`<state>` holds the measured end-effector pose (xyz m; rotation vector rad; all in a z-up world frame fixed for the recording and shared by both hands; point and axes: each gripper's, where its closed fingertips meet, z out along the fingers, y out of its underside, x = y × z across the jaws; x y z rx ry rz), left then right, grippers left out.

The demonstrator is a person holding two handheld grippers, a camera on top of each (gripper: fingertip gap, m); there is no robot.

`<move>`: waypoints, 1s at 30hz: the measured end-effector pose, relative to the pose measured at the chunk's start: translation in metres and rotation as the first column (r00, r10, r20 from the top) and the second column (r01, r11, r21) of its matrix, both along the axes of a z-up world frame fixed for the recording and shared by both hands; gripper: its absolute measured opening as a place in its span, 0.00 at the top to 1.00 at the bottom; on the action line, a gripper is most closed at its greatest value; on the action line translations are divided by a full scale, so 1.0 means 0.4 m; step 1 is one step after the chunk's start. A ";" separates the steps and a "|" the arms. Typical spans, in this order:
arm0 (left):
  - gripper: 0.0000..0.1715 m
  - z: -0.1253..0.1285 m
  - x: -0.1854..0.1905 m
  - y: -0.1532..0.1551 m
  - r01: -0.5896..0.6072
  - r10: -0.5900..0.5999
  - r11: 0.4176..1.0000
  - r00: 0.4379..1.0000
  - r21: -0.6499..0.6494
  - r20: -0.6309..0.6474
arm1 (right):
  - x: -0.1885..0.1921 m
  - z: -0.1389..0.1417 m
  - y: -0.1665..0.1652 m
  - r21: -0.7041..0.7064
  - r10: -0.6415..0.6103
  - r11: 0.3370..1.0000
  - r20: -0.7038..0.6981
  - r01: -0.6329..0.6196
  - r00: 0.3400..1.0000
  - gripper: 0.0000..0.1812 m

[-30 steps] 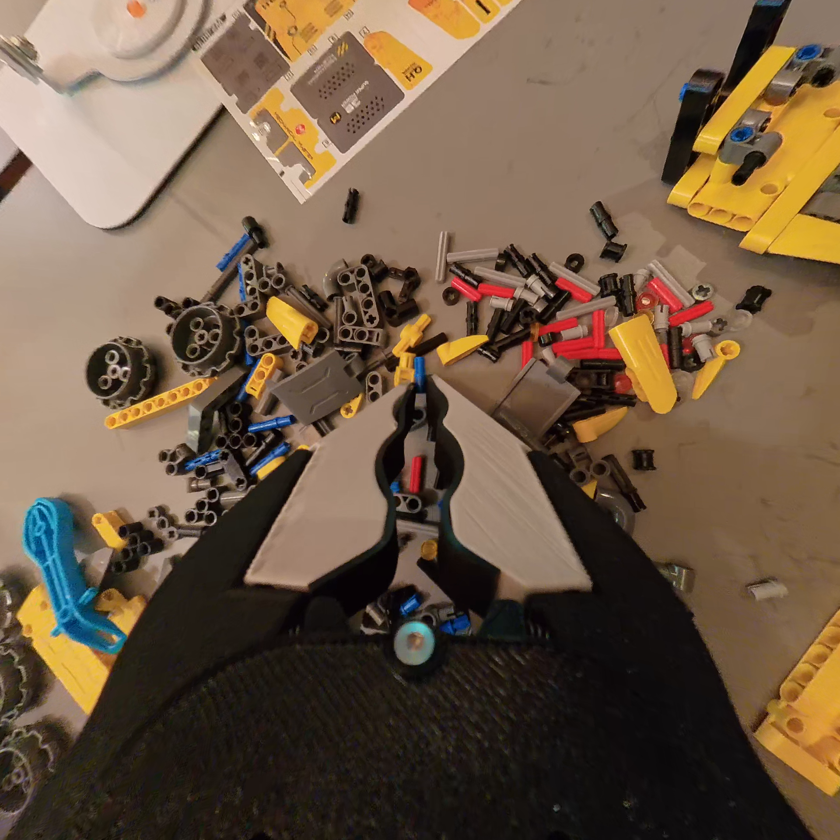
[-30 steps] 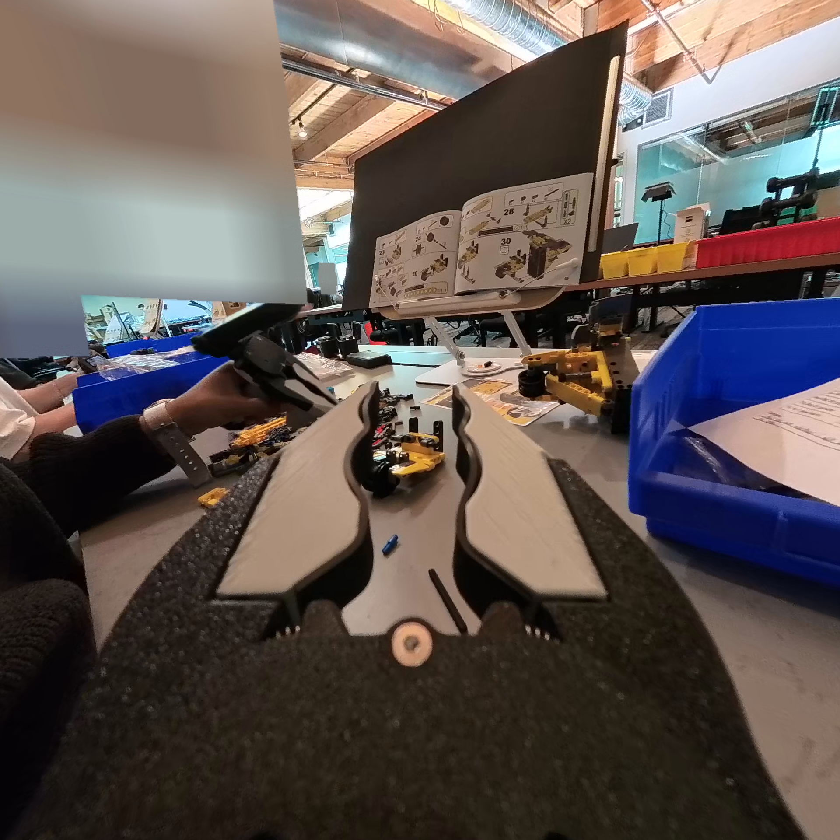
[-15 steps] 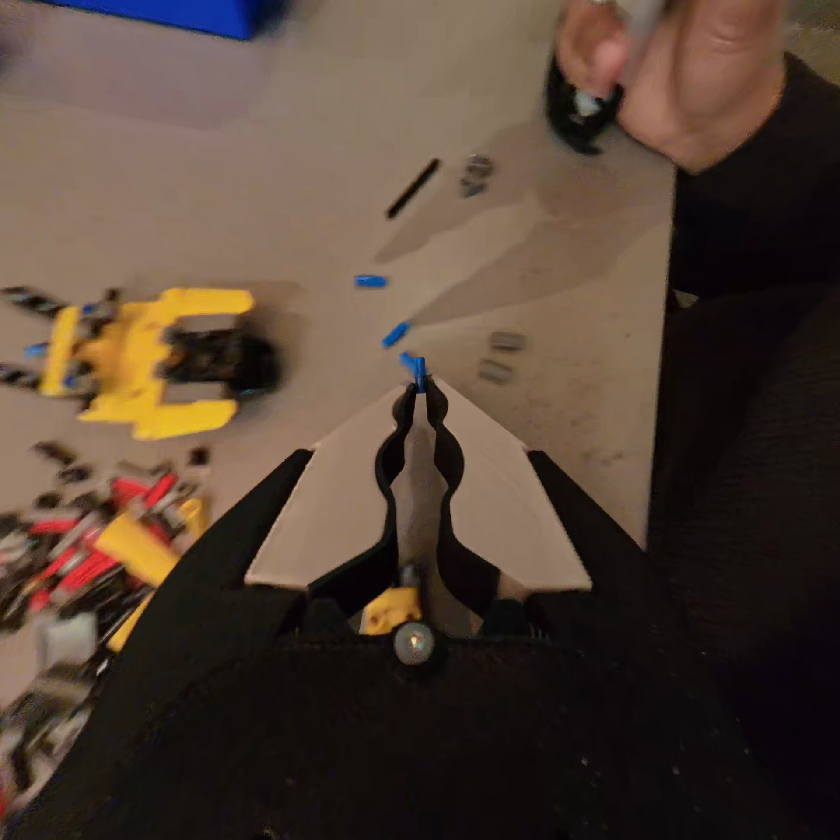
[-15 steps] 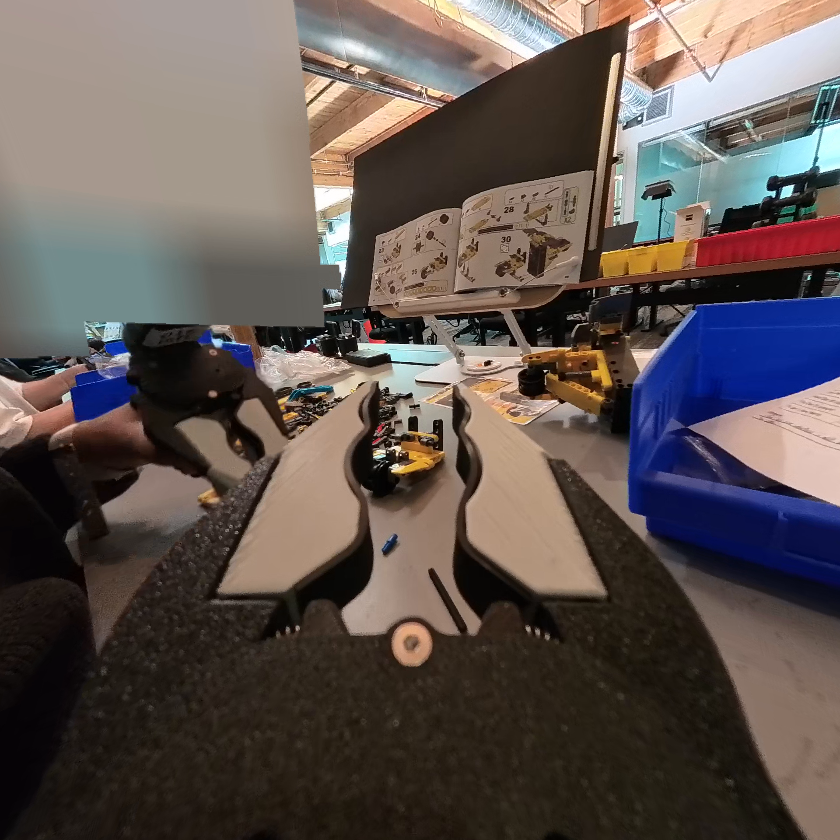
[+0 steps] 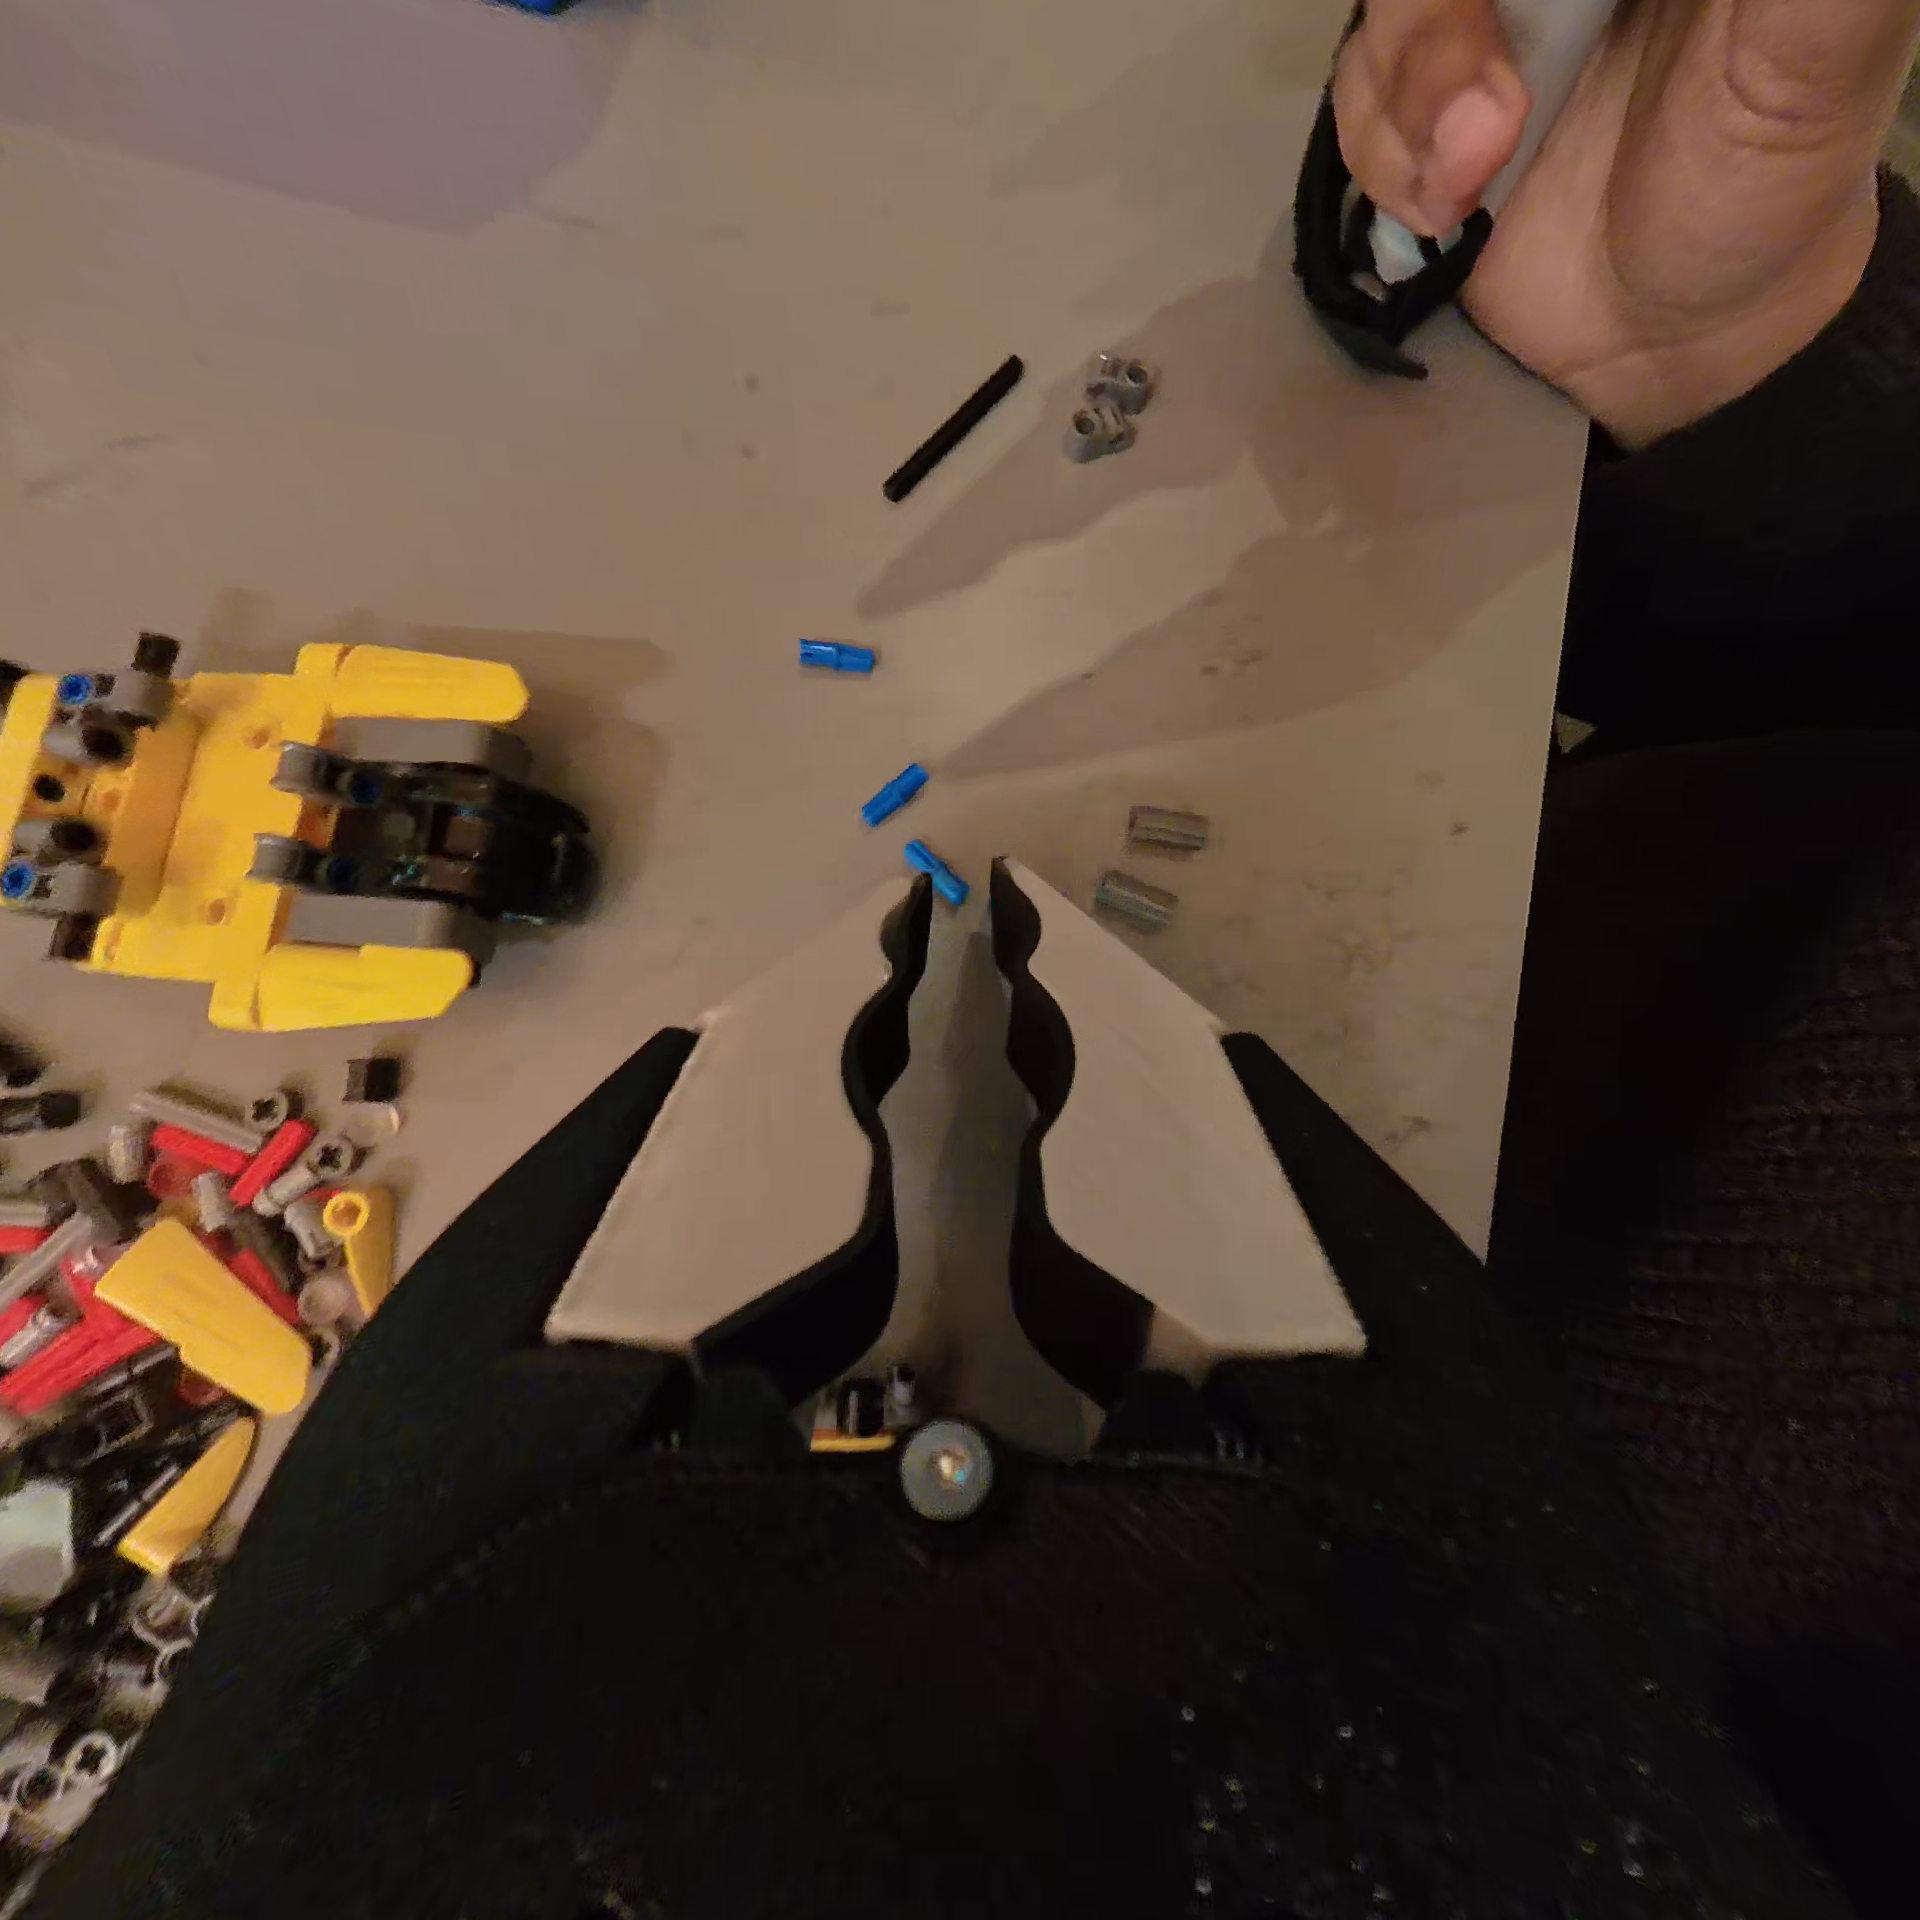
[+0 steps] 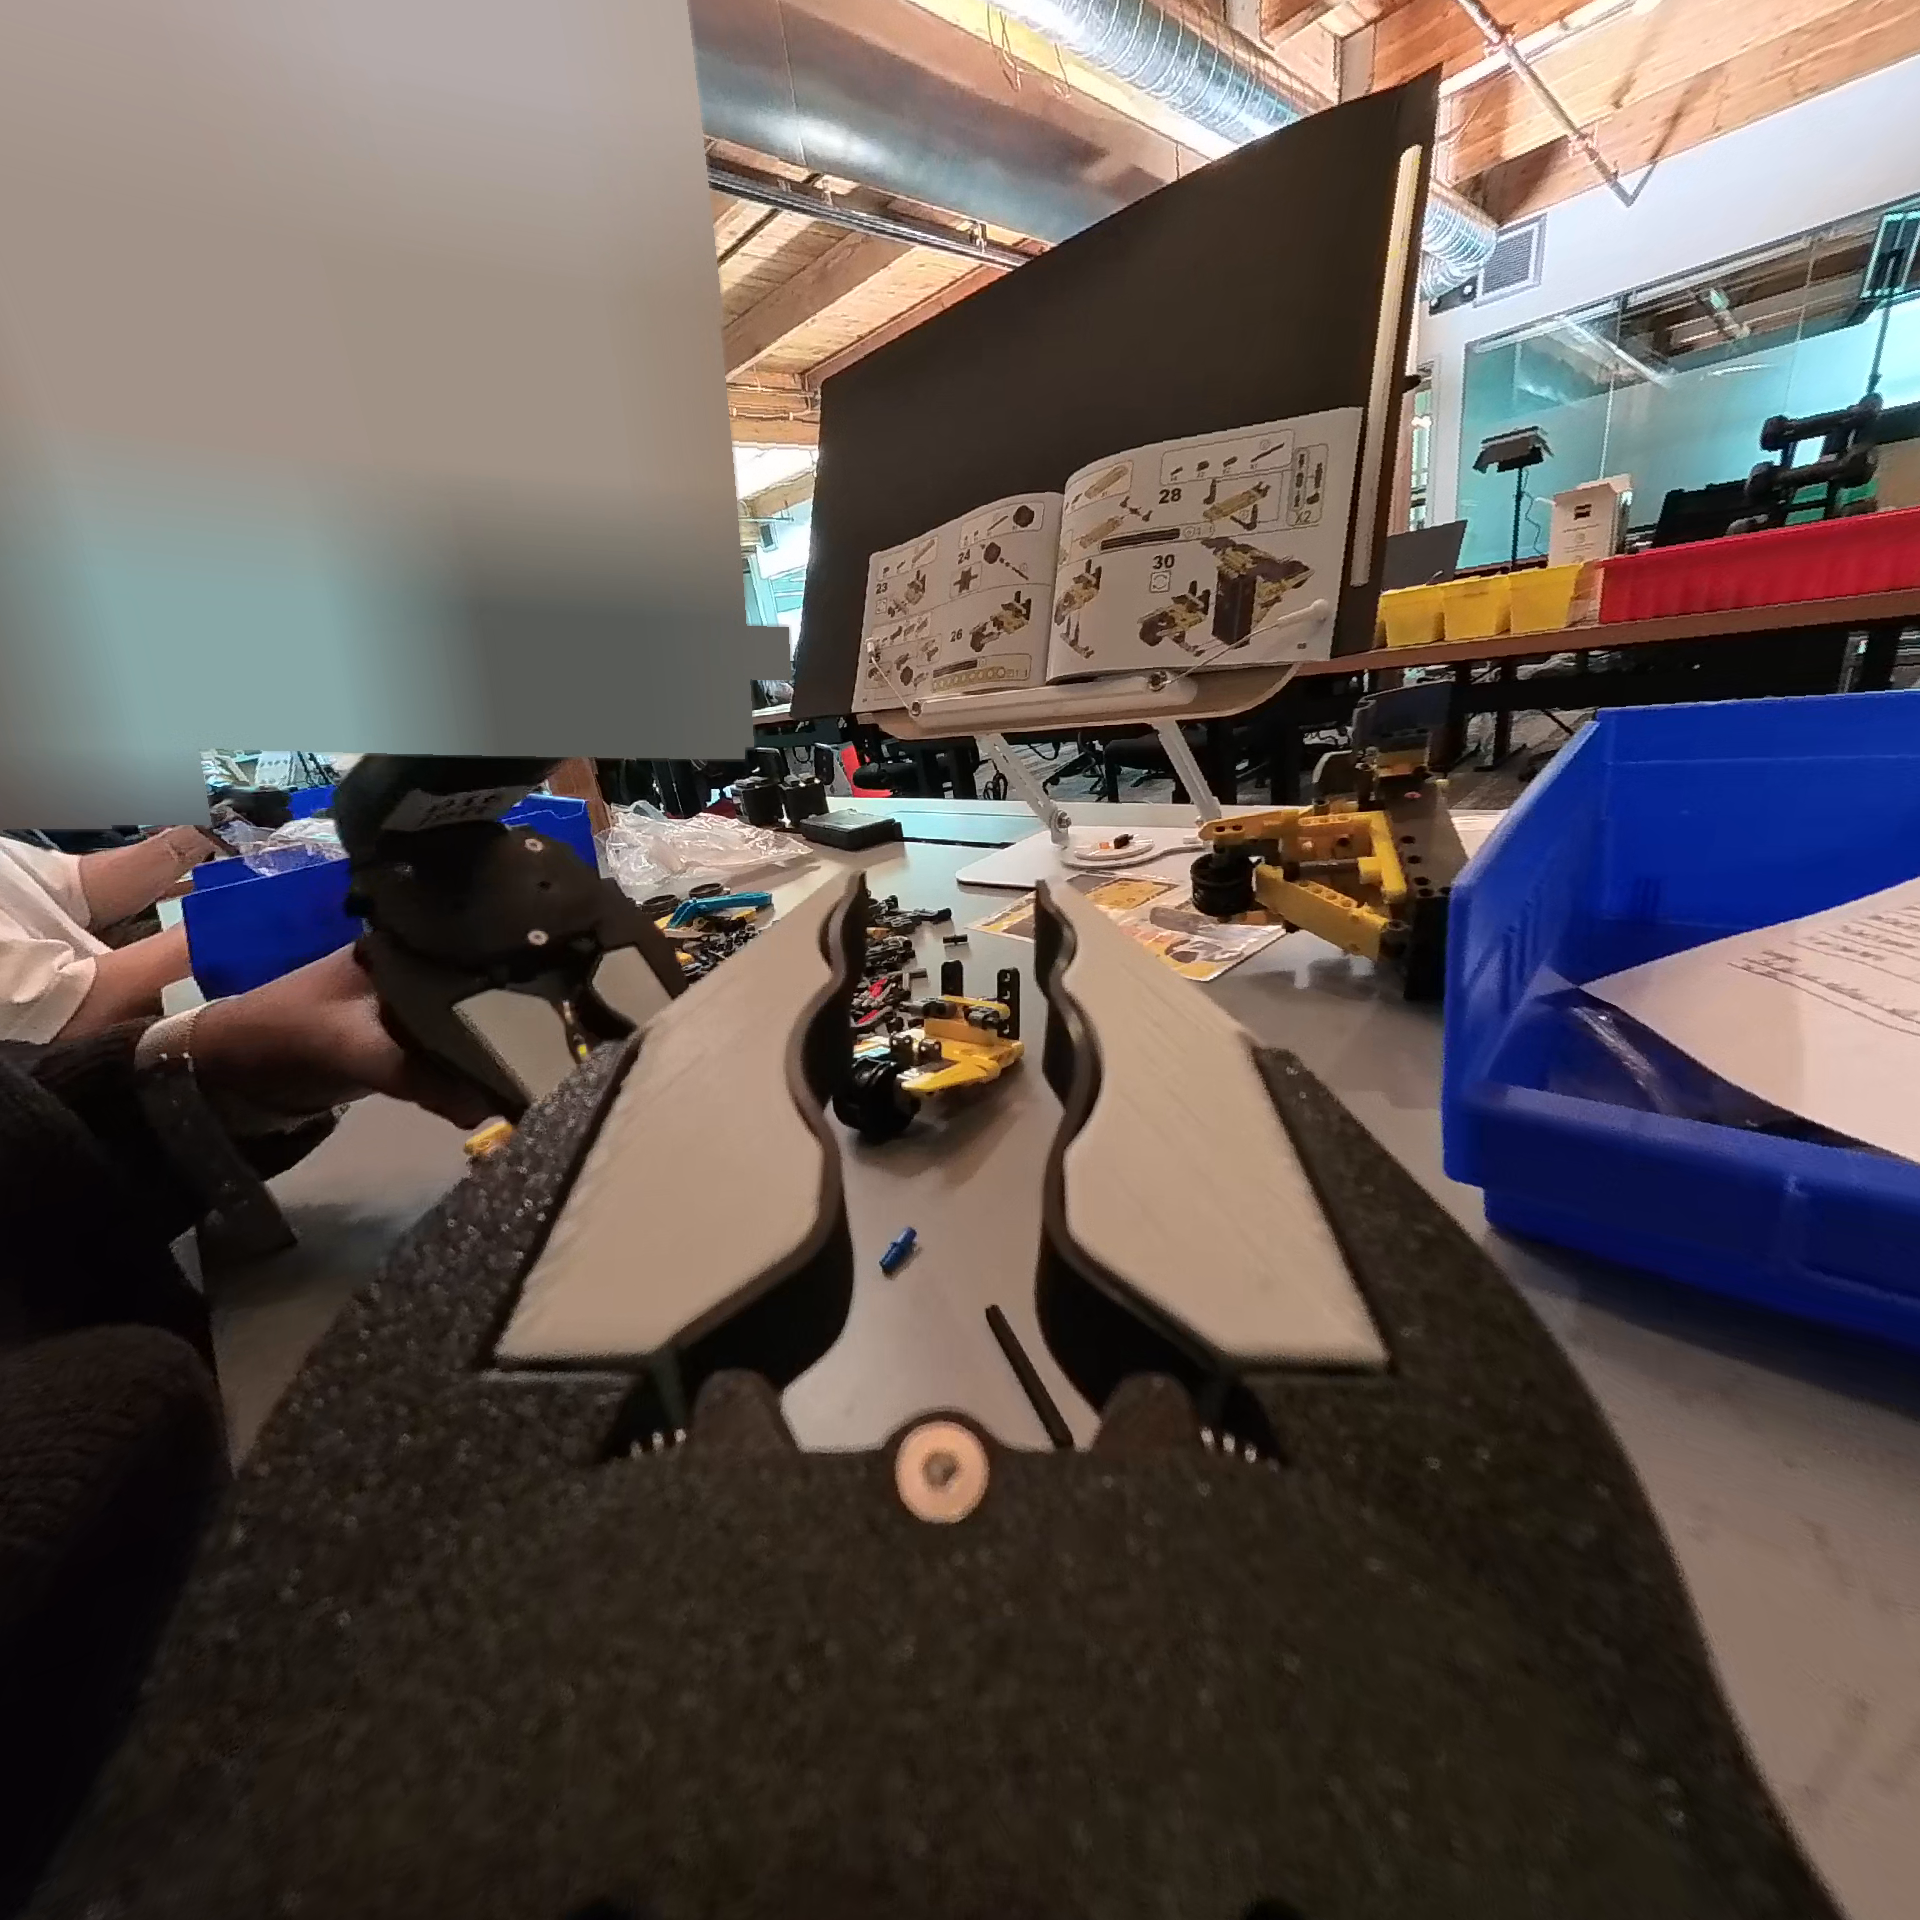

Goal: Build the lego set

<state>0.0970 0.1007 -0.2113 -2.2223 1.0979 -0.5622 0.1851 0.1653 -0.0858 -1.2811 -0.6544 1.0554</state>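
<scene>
My left gripper (image 5: 958,875) hangs over the grey table (image 5: 520,416) with its jaws a narrow gap apart. A small blue pin (image 5: 935,871) lies slanted right at its tips, no longer pinched. Two more blue pins (image 5: 894,794) (image 5: 837,656) lie just beyond it. A yellow and black sub-assembly (image 5: 260,831) sits to the left. My right gripper (image 6: 948,891) is open and empty, low over the table, held by a hand (image 5: 1662,208). Between its fingers I see the sub-assembly (image 6: 940,1060), one blue pin (image 6: 898,1249) and a black axle (image 6: 1023,1371). The left gripper also shows in the right wrist view (image 6: 499,935).
A black axle (image 5: 954,428), grey connectors (image 5: 1112,405) and two grey sleeves (image 5: 1167,828) lie near the pins. A pile of loose parts (image 5: 156,1247) is at lower left. The table edge (image 5: 1548,831) runs on the right. A blue bin (image 6: 1714,1039), a larger yellow model (image 6: 1320,873) and a booklet stand (image 6: 1101,582) are beyond.
My left gripper carried a blue pin from the parts pile over to the other blue pins, then parted its jaws and the pin now lies free. The right gripper has not moved.
</scene>
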 end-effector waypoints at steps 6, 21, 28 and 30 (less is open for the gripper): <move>0.94 -0.023 -0.011 0.008 -0.053 0.053 0.998 0.999 -0.031 0.005 | -0.004 0.000 0.000 0.000 -0.004 1.000 0.002 0.004 1.000 0.83; 0.99 -0.010 -0.011 0.036 -0.128 0.134 0.989 0.987 -0.074 0.088 | -0.005 0.002 0.000 0.004 -0.006 1.000 0.006 0.006 1.000 0.83; 1.00 0.276 -0.034 0.062 -0.082 0.266 0.963 0.470 -0.258 0.842 | -0.090 -0.020 -0.055 0.092 -0.053 0.995 0.147 0.040 0.988 0.81; 1.00 0.318 -0.066 0.071 -0.018 0.324 0.944 0.253 -0.330 0.912 | -0.154 -0.021 -0.095 0.124 -0.026 0.992 0.180 0.004 0.983 0.80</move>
